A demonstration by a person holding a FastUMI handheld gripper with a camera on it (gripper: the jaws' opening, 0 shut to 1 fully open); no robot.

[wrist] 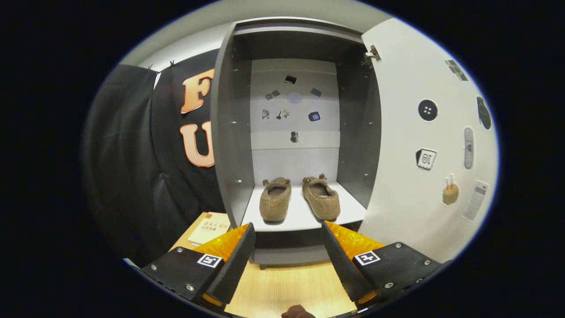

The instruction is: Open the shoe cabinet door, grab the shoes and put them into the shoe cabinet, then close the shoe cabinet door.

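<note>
A grey shoe cabinet [229, 132] stands ahead with its white door [410, 145] swung open to the right. Two brown fuzzy slippers sit side by side on the white shelf [353, 210] inside, the left slipper [275, 198] and the right slipper [322, 198], heels toward me. My gripper [288, 229] is open in front of the cabinet, a little short of the shelf's front edge. Nothing is between its fingers.
The cabinet stands on a light wooden surface [282, 282]. A small booklet [209, 227] lies on it left of the cabinet's base. Black cloth wall hangs to the left. Stickers dot the door's inner face and the cabinet's back panel.
</note>
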